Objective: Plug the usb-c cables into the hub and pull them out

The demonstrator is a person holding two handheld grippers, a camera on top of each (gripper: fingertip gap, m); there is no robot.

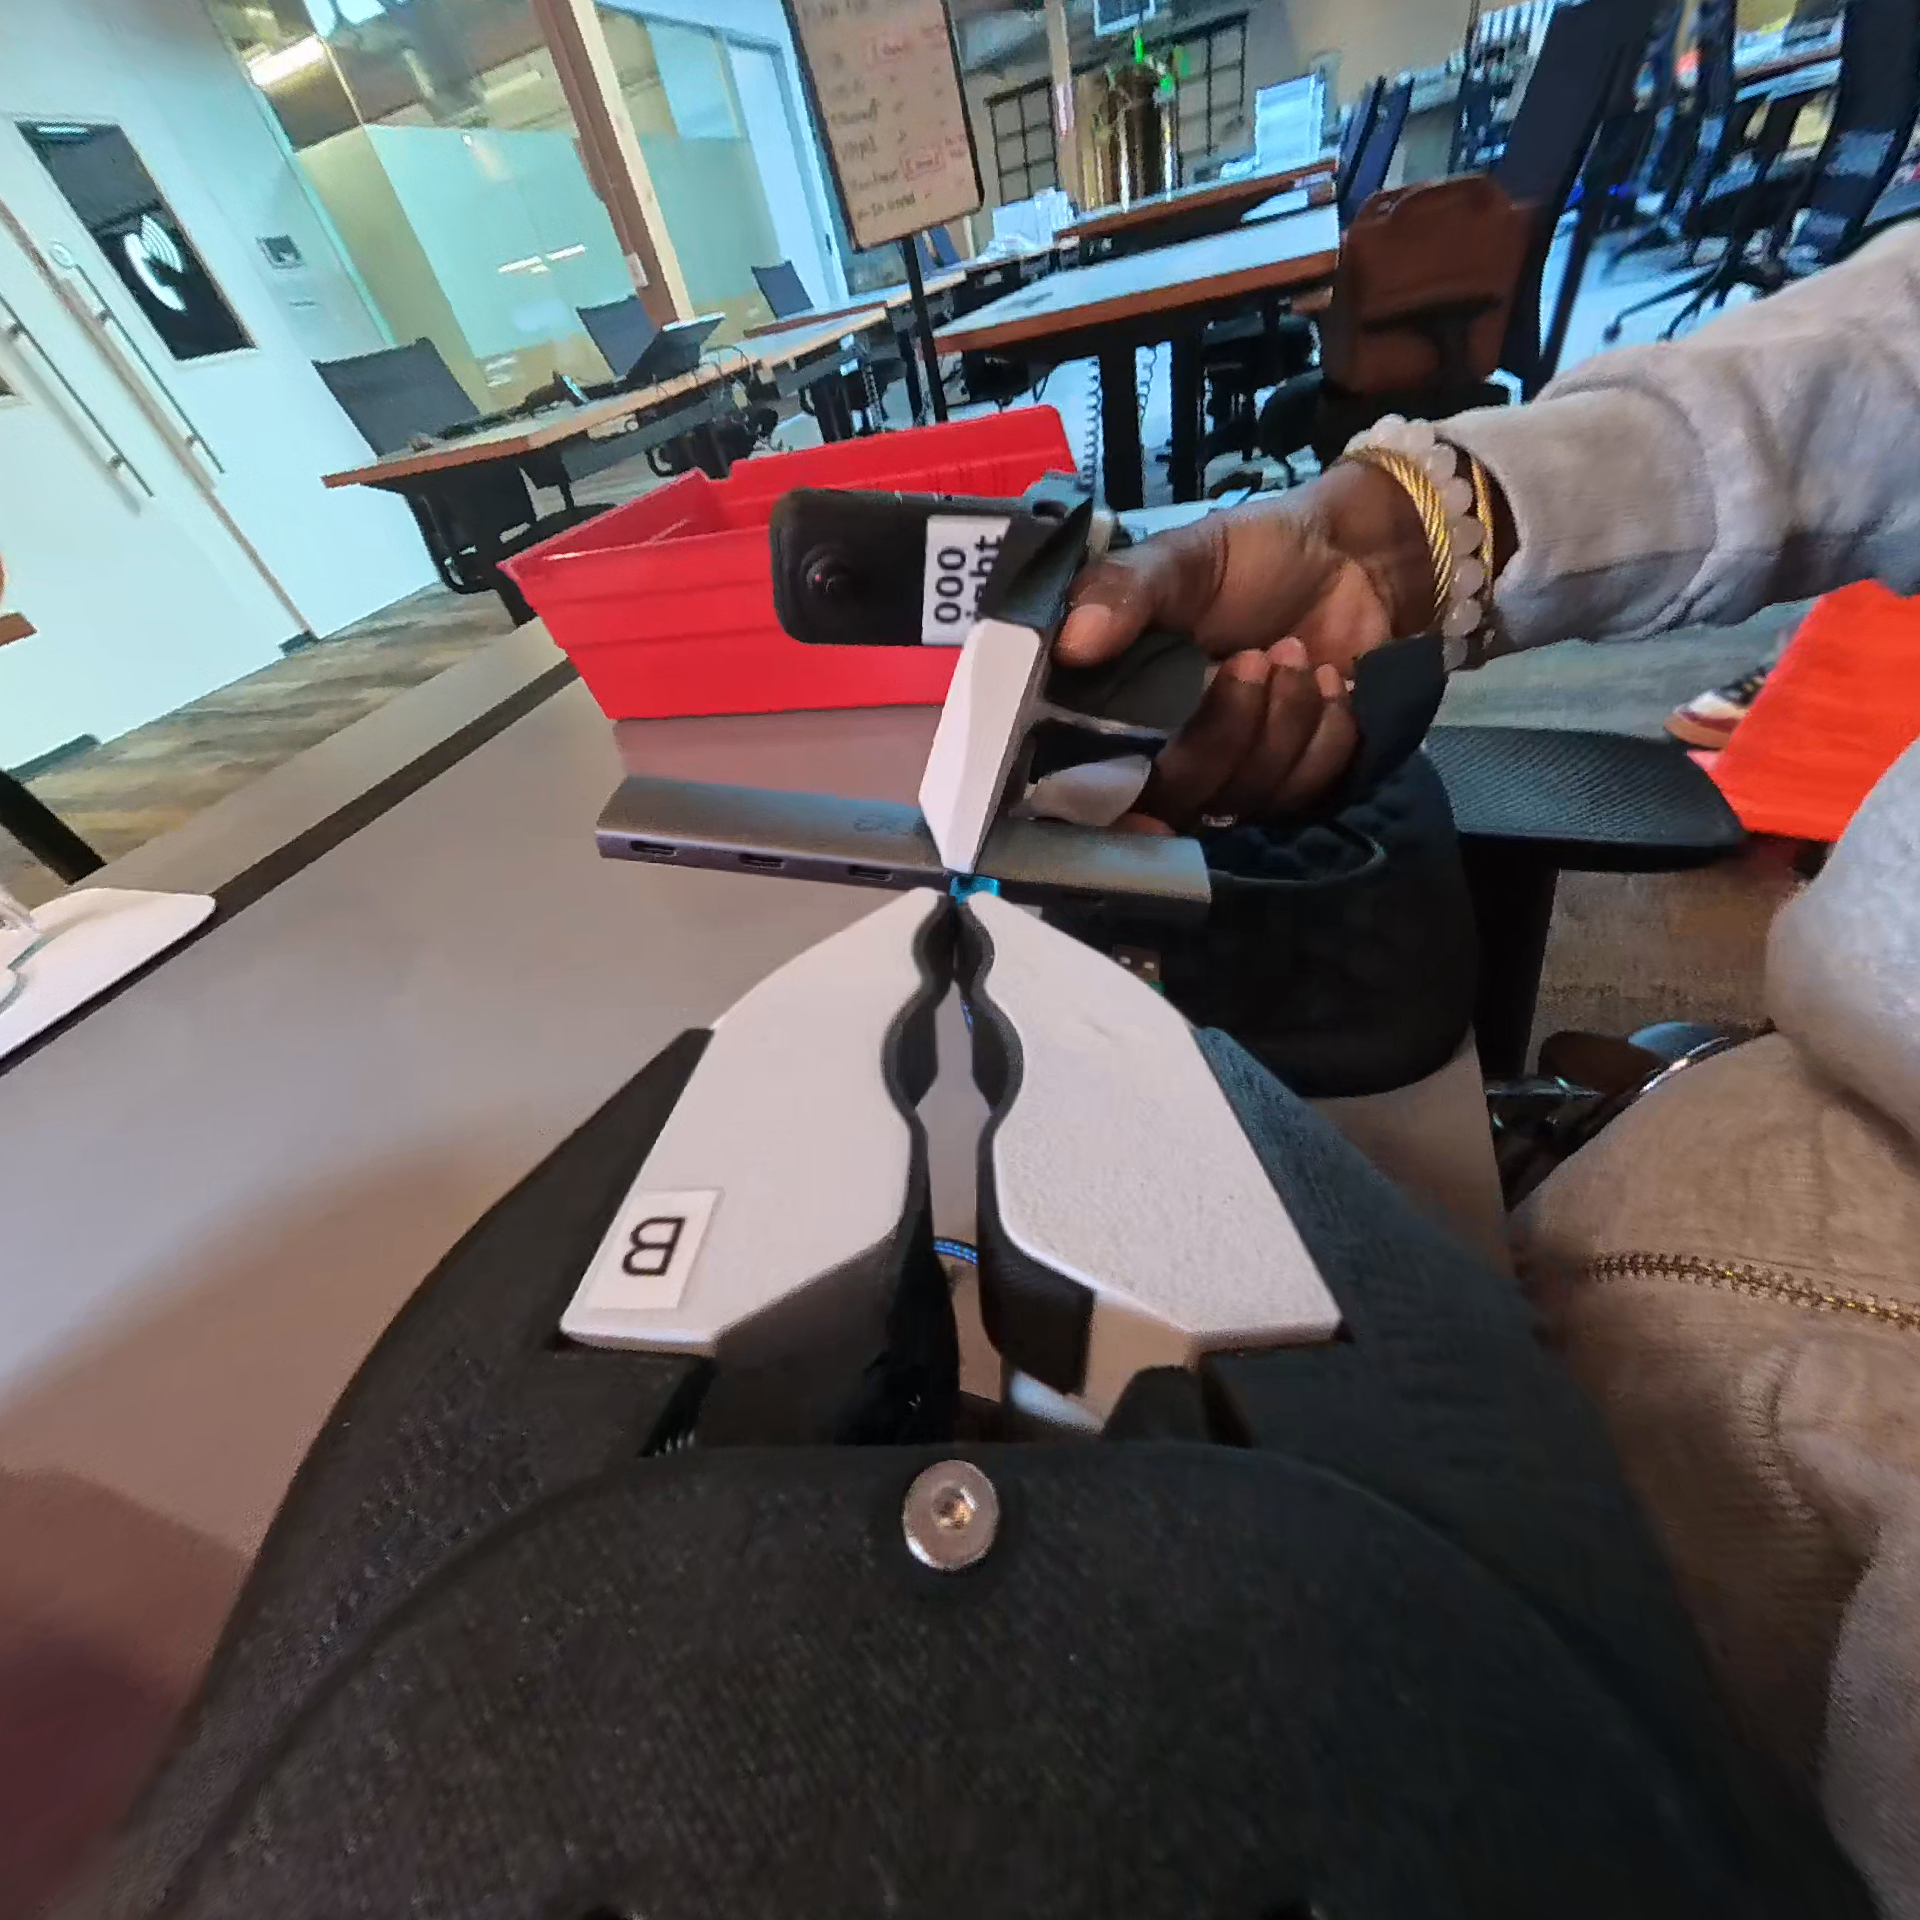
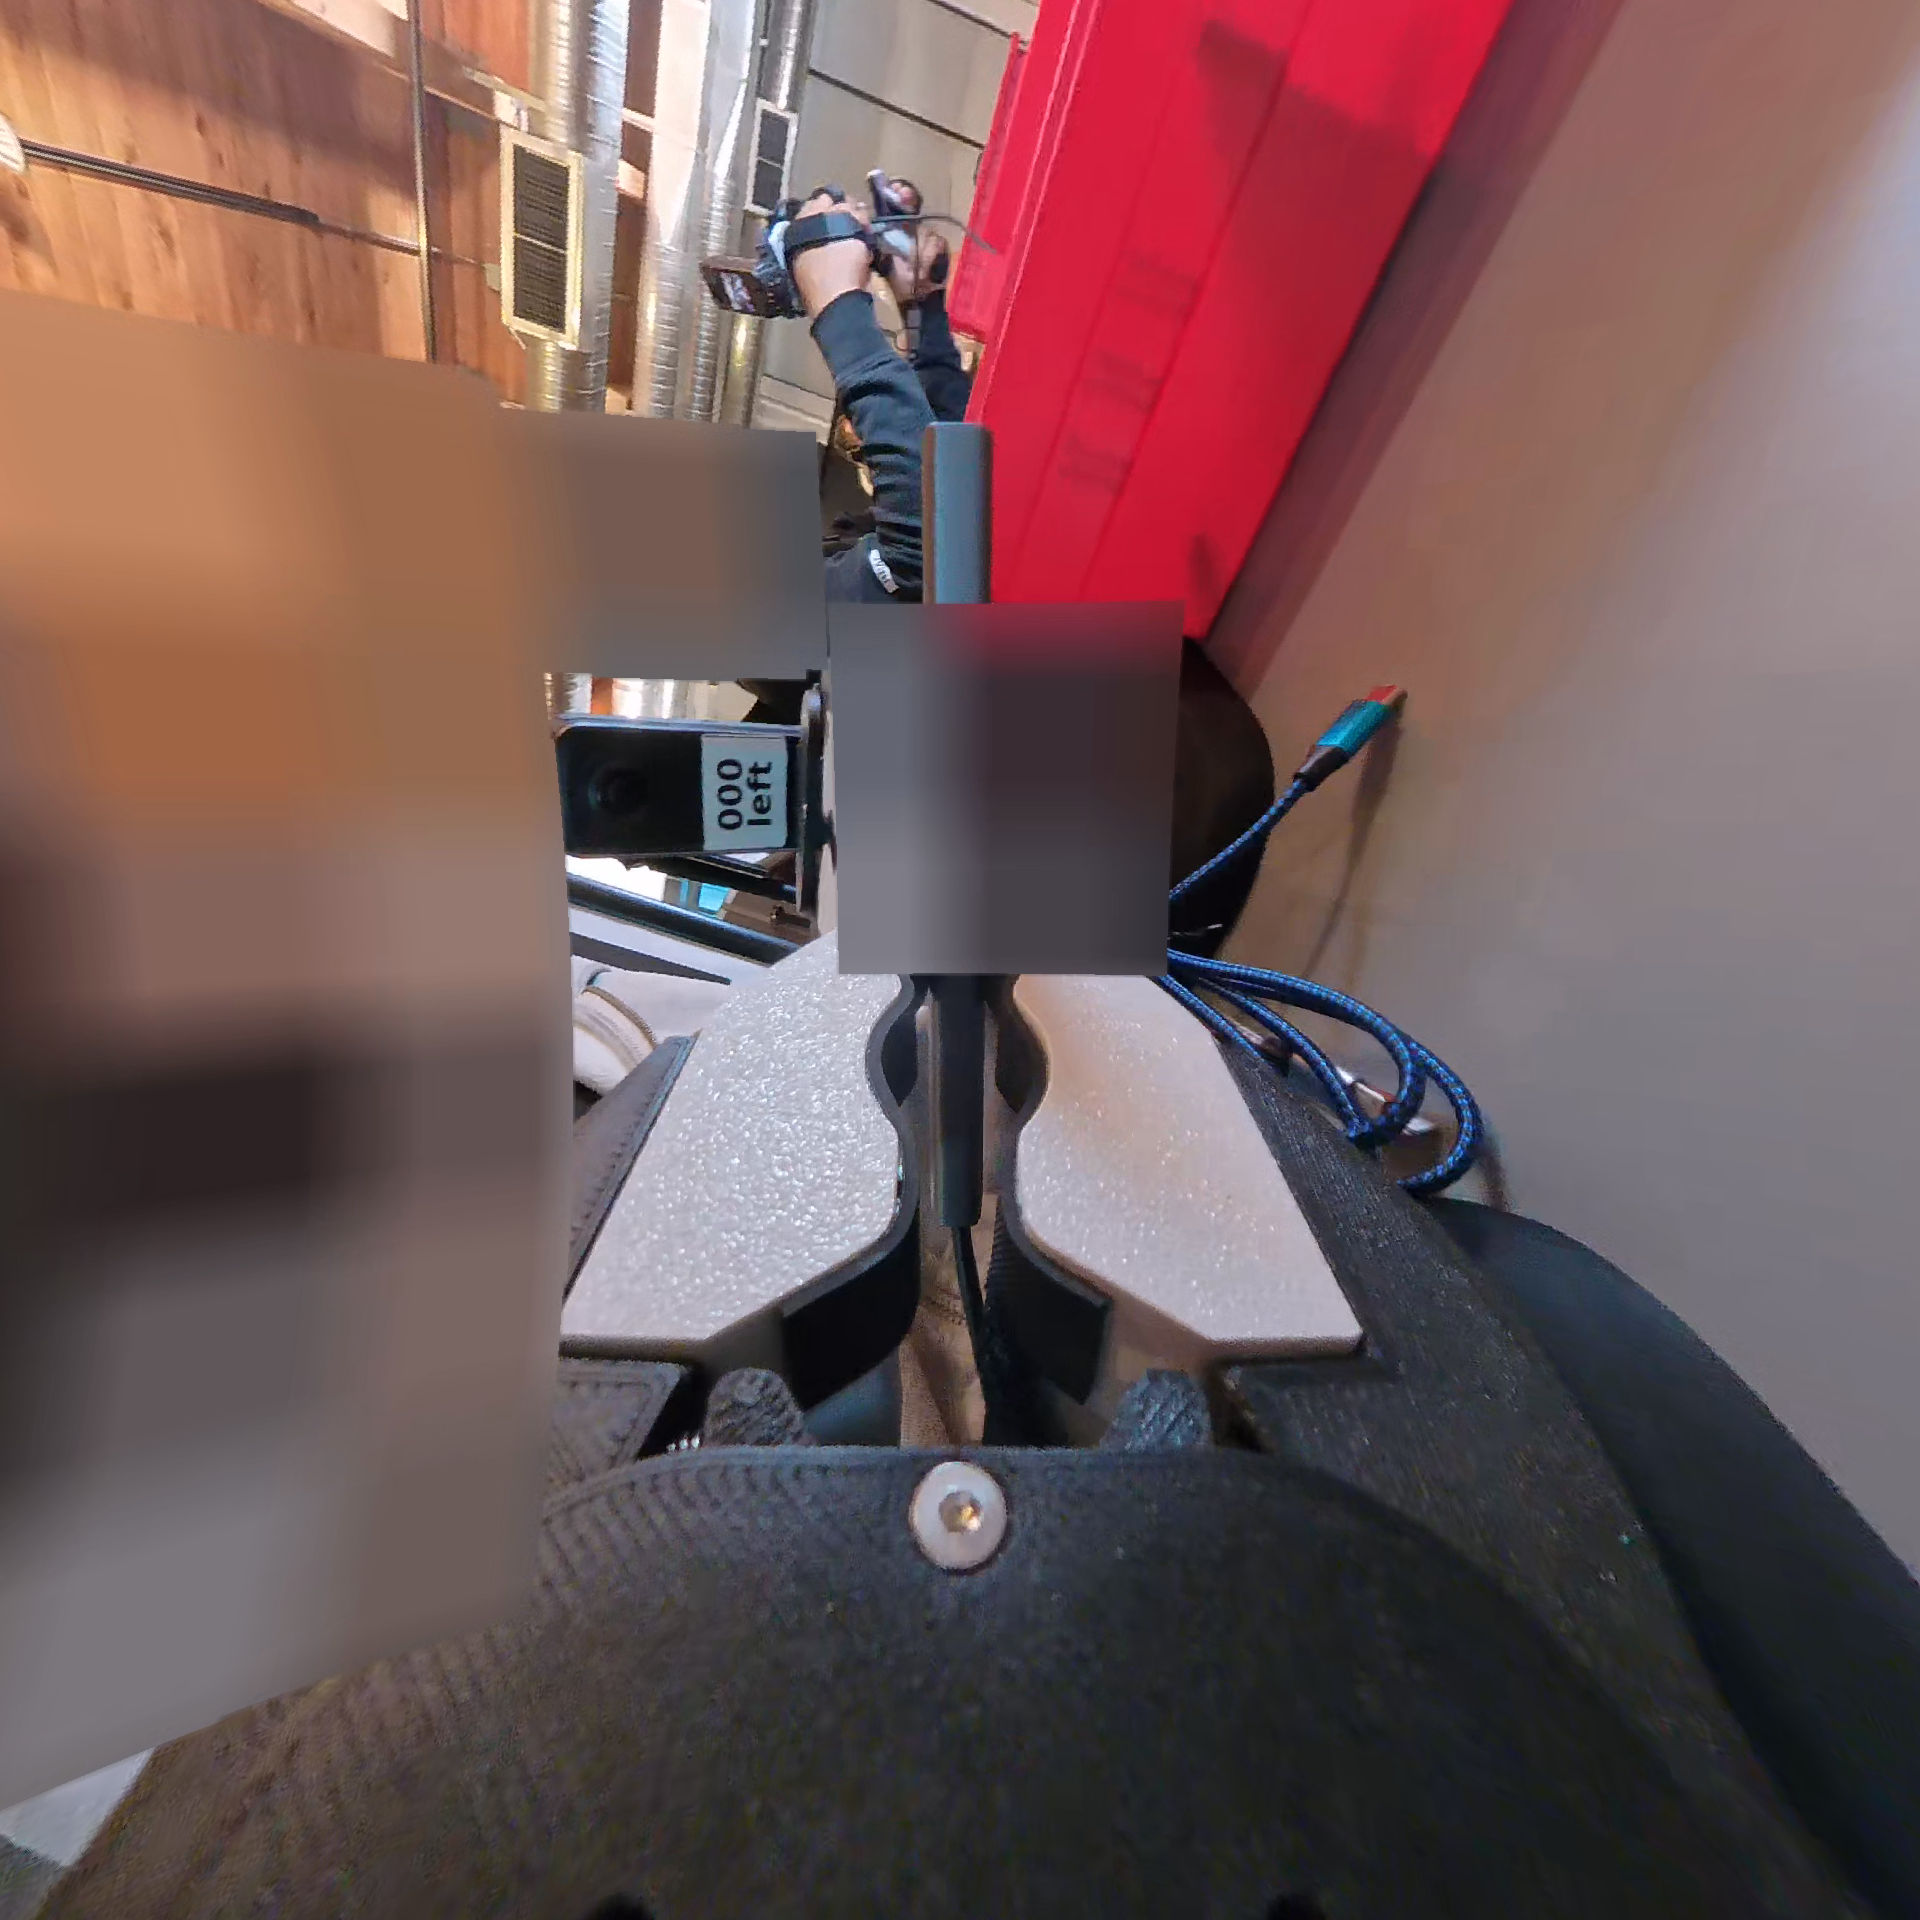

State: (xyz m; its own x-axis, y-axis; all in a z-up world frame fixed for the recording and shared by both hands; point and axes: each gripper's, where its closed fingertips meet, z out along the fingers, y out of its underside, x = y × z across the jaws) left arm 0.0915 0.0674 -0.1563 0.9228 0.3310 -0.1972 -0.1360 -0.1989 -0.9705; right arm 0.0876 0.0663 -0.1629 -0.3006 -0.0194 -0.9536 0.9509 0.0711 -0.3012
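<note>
A slim grey hub [image 1: 790,821] is held level above the table, its row of ports facing me. My left gripper [image 1: 958,914] is shut on a blue USB-C plug [image 1: 971,886], whose tip sits at the hub's front edge by a port. The braided blue cable [image 1: 961,1023] runs back between my fingers. My right gripper [image 1: 961,852] is shut on the hub from above. In the right wrist view the hub [image 2: 958,509] stands edge-on between the right gripper's fingers [image 2: 758,1122]. Another blue braided cable [image 2: 1340,1049] with a teal and red plug [image 2: 1356,722] lies on the table.
A red plastic bin [image 1: 727,603] stands on the grey table [image 1: 364,1018] just behind the hub. A white pad [image 1: 94,945] lies at the left edge. A black chair armrest [image 1: 1569,795] is at the right. A person in the right wrist view holds a camera [image 2: 790,260]. My two grippers' fingertips are within a few centimetres of each other.
</note>
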